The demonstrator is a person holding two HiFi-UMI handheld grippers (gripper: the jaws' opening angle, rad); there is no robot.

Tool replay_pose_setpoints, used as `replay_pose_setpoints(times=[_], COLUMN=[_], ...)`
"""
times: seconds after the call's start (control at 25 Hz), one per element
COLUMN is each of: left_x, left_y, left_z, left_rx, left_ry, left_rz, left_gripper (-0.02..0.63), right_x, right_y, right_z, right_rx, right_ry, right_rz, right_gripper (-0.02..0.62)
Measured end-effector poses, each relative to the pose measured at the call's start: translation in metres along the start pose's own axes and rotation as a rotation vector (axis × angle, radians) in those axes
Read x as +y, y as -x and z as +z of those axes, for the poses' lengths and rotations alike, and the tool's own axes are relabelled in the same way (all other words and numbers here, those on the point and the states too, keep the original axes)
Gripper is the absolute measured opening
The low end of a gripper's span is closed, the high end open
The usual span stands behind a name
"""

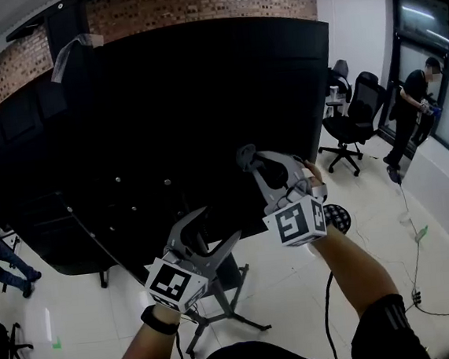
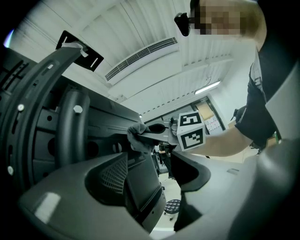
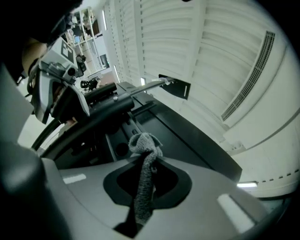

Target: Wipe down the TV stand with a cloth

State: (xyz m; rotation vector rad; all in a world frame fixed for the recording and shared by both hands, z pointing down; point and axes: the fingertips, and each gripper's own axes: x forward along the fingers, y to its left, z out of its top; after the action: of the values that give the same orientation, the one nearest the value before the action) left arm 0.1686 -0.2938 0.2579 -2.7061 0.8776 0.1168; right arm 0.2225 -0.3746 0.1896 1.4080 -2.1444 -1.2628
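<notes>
The black back of the big TV [image 1: 163, 117] fills the head view, carried on a grey wheeled stand [image 1: 221, 309]. My right gripper [image 1: 248, 163] is shut on a grey cloth [image 3: 144, 168] and holds the cloth's bunched end against the dark bracket behind the TV [image 3: 117, 105]. In the left gripper view that cloth [image 2: 137, 136] shows pressed onto the bracket, beside the right gripper's marker cube [image 2: 192, 131]. My left gripper [image 1: 213, 229] hangs lower, near the stand's column, open; its jaws [image 2: 154, 187] hold nothing, and a dark panel of the stand [image 2: 140, 185] lies beyond them.
Two black office chairs [image 1: 357, 118] and a standing person [image 1: 415, 109] are at the right. Another person's legs [image 1: 4, 271] show at the left edge. A round stool [image 1: 339, 217] stands by my right arm, and cables [image 1: 416, 243] trail over the white floor.
</notes>
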Motion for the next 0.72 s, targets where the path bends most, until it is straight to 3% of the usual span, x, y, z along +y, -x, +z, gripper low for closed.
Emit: replay_pose_setpoints(times=[0.2,0.36,0.72], left_x=[0.011,0.018,0.021], left_y=[0.021,0.038,0.045], left_z=[0.002,-0.007,-0.021], left_rx=[0.012,0.031,0.059], left_ry=[0.0,-0.002,0.012], left_rz=[0.052,0.09,0.103], left_gripper=[0.31,0.31,0.307], right_x=[0.057,0.095,0.102], right_y=[-0.017,-0.038,-0.043], right_z=[0.041,0.044,0.029], right_rx=[-0.097,-0.118,-0.071], right_ry=[-0.023,-0.027,0.044], right_rz=[0.114,0.174,0.156], right_gripper=[0.021,0.021,0.02])
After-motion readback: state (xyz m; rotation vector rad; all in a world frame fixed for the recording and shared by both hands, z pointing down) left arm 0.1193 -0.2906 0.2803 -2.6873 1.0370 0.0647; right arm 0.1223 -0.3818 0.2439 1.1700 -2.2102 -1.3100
